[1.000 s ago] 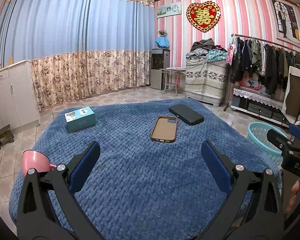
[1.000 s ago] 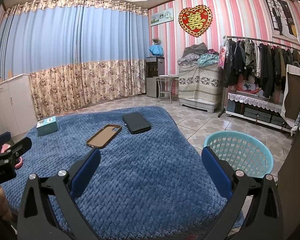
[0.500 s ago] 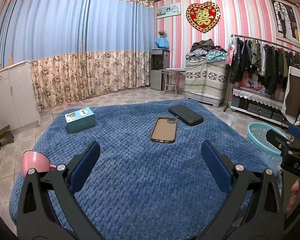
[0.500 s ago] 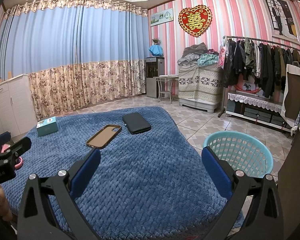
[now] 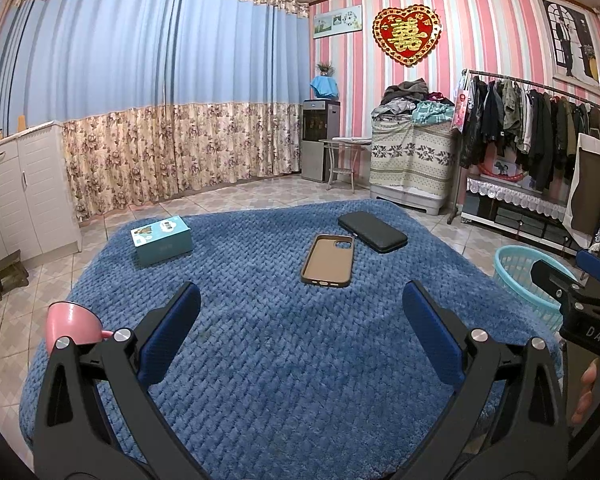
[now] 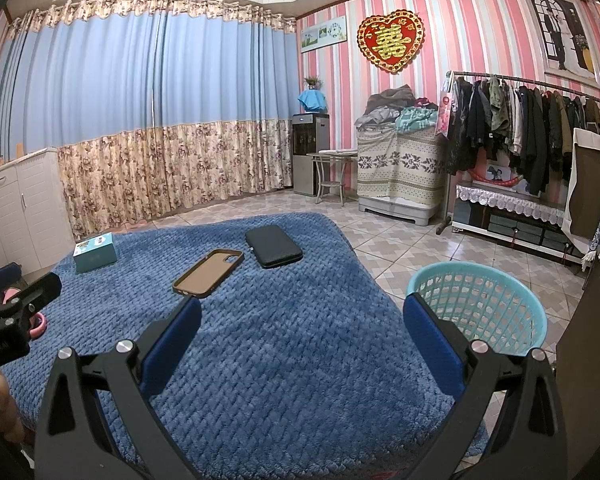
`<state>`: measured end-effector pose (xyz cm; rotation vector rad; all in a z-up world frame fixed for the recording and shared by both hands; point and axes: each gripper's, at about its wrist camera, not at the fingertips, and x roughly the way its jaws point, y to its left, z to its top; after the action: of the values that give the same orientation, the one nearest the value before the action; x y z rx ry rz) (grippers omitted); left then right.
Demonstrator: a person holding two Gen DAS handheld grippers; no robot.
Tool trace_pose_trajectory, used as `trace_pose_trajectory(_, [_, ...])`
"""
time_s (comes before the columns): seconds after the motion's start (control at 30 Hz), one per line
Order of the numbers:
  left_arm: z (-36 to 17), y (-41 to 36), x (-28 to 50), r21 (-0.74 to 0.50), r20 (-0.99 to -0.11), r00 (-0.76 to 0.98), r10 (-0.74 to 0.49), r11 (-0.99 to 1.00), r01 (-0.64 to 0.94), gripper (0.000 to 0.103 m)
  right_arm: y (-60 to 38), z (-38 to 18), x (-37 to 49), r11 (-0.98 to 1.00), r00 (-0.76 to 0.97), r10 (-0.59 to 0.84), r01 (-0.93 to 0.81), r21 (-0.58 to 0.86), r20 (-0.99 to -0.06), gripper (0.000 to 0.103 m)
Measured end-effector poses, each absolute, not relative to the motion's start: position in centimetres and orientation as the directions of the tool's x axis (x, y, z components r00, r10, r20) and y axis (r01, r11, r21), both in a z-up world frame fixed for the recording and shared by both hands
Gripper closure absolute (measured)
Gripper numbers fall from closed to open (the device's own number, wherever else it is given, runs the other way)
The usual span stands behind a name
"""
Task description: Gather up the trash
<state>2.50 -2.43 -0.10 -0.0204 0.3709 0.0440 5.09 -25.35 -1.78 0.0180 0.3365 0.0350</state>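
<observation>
**Both grippers wide open over the blue blanket**

The left gripper (image 5: 300, 332) and right gripper (image 6: 300, 336) hold nothing. A tan rubber phone case (image 5: 328, 261) lies mid-frame, touching a black rectangular wallet (image 5: 372, 232); the teal cardboard box (image 5: 162, 240) lies left, the turquoise plastic basket (image 6: 480, 308) lower right.

A big blue knitted blanket (image 5: 284, 360) covers the counter, and all the places here go from the brown phone case (image 5: 327, 260) lying flat on it. Just behind the case, to its right, lies the flat black wallet-like pouch (image 5: 372, 232), close but not touching. Well to the left of the case sits the small teal cardboard box (image 5: 161, 240). Far left and nearer than the case, the pink cup (image 5: 73, 326) stands at the blanket's edge. To the right of the case, down on the tiled floor beside the counter, stands the round teal plastic basket (image 6: 476, 308).
</observation>
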Motion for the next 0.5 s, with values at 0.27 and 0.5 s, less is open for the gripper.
trace_pose_trajectory(0.27, [-0.12,-2.35,2.49,-0.01,-0.361,0.932,0.04,0.999,-0.047,0.005,-25.34,-1.78,5.08,0.999,0.943,0.037,-0.031,0.023,-0.331,0.004])
trace_pose_trajectory(0.5, [-0.15,-2.45,2.49,-0.008,-0.362,0.931,0.039,0.999,-0.045,0.005,-25.31,-1.76,5.11,0.999,0.944,0.038,-0.031,0.026,-0.329,0.004])
